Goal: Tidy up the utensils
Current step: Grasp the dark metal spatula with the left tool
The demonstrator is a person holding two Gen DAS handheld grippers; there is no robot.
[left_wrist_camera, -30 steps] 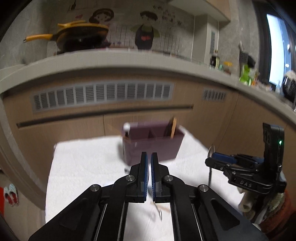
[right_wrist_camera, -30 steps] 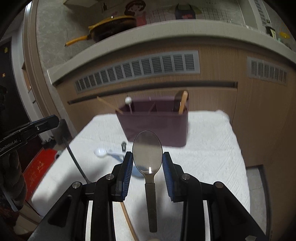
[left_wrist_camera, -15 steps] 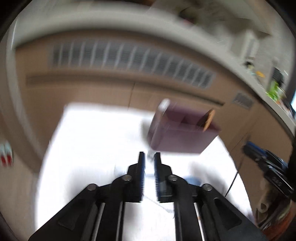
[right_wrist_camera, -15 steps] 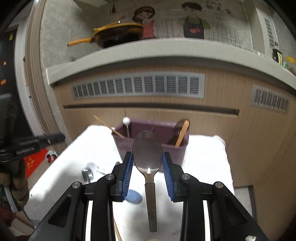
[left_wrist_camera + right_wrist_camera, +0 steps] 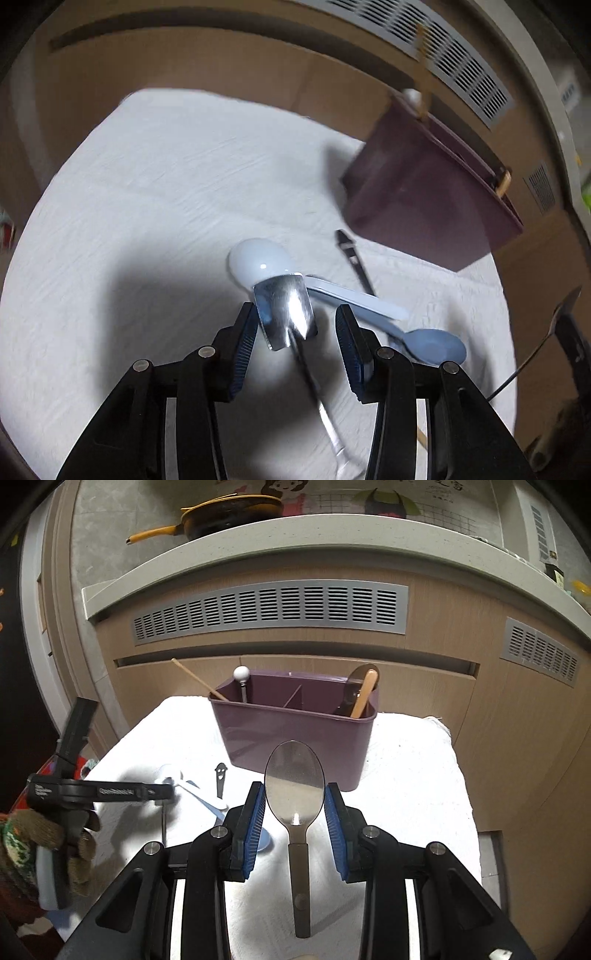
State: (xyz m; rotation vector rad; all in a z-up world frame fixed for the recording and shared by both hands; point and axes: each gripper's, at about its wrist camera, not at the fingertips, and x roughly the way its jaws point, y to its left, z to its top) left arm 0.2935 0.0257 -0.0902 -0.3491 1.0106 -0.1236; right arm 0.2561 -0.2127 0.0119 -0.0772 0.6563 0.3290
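Observation:
My left gripper (image 5: 295, 321) points down at the white towel (image 5: 147, 221), its jaws opening. A shiny metal scoop (image 5: 286, 314) lies between them, and the pads do not press on it. A white spoon (image 5: 258, 258), a blue spoon (image 5: 432, 345) and a black-handled utensil (image 5: 351, 254) lie close by. My right gripper (image 5: 295, 794) is shut on a metal spoon (image 5: 295, 771), bowl forward, just in front of the purple caddy (image 5: 295, 738). The left gripper (image 5: 159, 792) shows side-on at the left of the right wrist view.
The caddy holds a wooden stick (image 5: 195, 679), a ball-topped rod (image 5: 242, 674) and a wooden spoon (image 5: 364, 694). Cabinet fronts with grey vents (image 5: 269, 609) stand close behind. A gloved hand (image 5: 44, 834) holds the left gripper. A yellow pan (image 5: 229, 509) sits on the counter.
The left gripper has dropped toward the utensils on the towel, rolled, and gone from shut to open. The right gripper still holds the spoon and has shifted slightly.

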